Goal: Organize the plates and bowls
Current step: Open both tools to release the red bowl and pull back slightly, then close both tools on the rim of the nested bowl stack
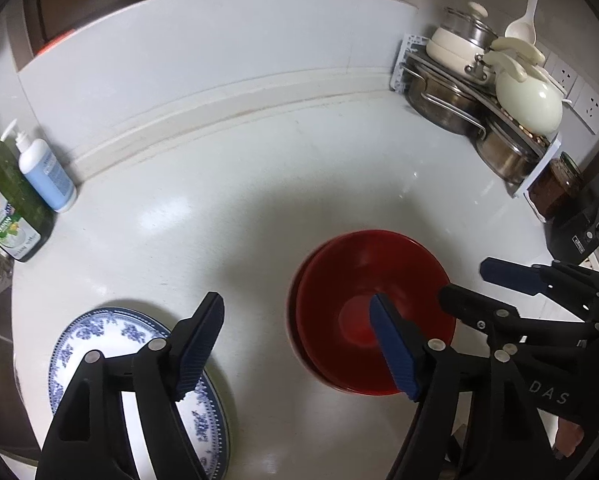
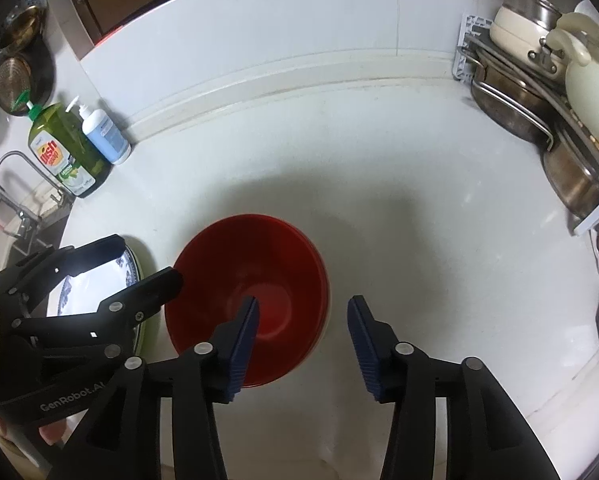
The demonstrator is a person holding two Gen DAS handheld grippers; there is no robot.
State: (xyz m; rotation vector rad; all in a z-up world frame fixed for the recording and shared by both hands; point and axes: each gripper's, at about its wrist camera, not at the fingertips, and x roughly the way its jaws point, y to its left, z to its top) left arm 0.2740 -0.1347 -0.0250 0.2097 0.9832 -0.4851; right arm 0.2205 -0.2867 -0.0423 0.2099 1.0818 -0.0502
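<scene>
Red bowls (image 1: 351, 280) are nested in a stack on the white counter, also in the right wrist view (image 2: 235, 256). A blue-and-white patterned plate (image 1: 99, 332) lies to their left; its rim shows in the right wrist view (image 2: 127, 268). My left gripper (image 1: 297, 344) is open and empty, one finger over the plate, the other over the bowls. My right gripper (image 2: 303, 340) is open and empty, its left finger over the bowl's inside, its right finger outside the rim. It also shows from the side in the left wrist view (image 1: 479, 280).
A green dish soap bottle (image 1: 7, 196) and a blue pump bottle (image 1: 47, 172) stand at the back left. A rack of steel pots and cream cookware (image 1: 491, 92) fills the back right corner. A faucet (image 2: 15, 184) and sink lie left. A jar (image 1: 555, 184) stands right.
</scene>
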